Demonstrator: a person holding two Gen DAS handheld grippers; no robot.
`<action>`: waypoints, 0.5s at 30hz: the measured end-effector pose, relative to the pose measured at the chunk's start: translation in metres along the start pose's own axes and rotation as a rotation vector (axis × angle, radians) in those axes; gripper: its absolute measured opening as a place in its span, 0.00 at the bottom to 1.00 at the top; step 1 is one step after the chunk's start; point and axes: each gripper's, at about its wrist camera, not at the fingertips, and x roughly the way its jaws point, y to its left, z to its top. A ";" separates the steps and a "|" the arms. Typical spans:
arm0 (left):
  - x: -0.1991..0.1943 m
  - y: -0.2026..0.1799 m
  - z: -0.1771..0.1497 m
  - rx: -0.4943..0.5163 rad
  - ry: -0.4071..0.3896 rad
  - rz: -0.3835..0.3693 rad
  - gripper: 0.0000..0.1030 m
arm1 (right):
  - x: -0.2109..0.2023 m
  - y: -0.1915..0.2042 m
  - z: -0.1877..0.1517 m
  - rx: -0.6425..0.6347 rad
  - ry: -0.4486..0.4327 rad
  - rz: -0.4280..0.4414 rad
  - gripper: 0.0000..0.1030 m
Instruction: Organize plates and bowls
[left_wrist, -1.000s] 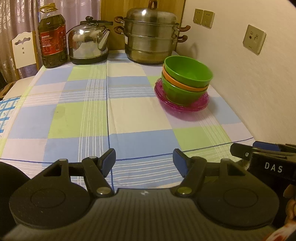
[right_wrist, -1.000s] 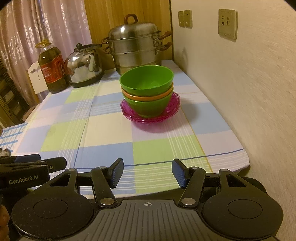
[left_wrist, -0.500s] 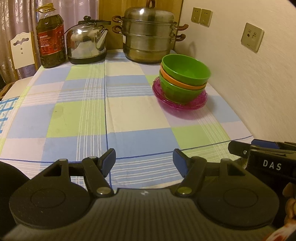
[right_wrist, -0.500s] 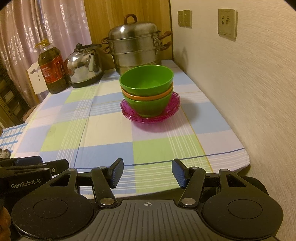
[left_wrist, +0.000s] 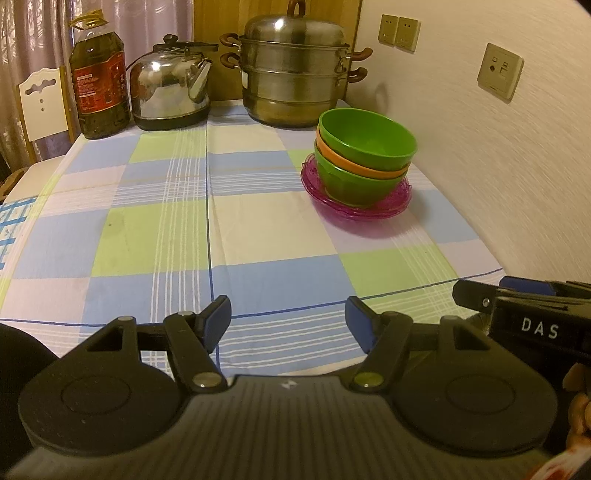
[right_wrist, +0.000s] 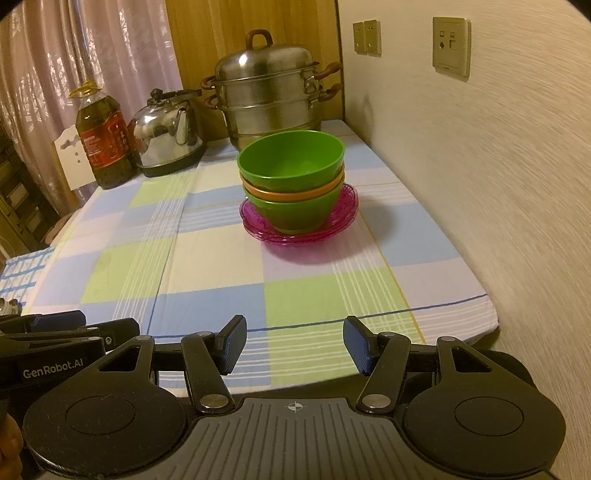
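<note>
A stack of bowls, green (left_wrist: 365, 142) (right_wrist: 291, 160) over orange (left_wrist: 360, 166) (right_wrist: 295, 192) over green, stands on stacked pink plates (left_wrist: 354, 206) (right_wrist: 295, 234) near the wall on the right of the table. My left gripper (left_wrist: 288, 323) is open and empty above the table's near edge, well short of the stack. My right gripper (right_wrist: 293, 343) is open and empty, also at the near edge, facing the stack. Each gripper shows at the side of the other's view.
At the table's far end stand a steel steamer pot (left_wrist: 295, 70), a steel kettle (left_wrist: 170, 92) and an oil bottle (left_wrist: 99, 77). A checked cloth (left_wrist: 184, 229) covers the table. The wall (right_wrist: 498, 184) runs close along the right. A white chair (left_wrist: 40, 99) stands at far left.
The left gripper's view has shifted slightly, the table scene sliding down and left a little. The right gripper barely moved. Both stayed open.
</note>
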 end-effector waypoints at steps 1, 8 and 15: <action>0.000 0.000 0.000 0.000 -0.001 0.000 0.64 | -0.001 0.000 0.000 0.000 0.000 -0.001 0.57; -0.001 0.000 0.000 0.001 -0.002 -0.001 0.64 | -0.002 0.000 0.000 0.000 0.000 -0.002 0.57; -0.001 -0.001 0.000 0.001 -0.002 0.000 0.64 | -0.002 0.000 0.000 0.000 -0.001 -0.002 0.57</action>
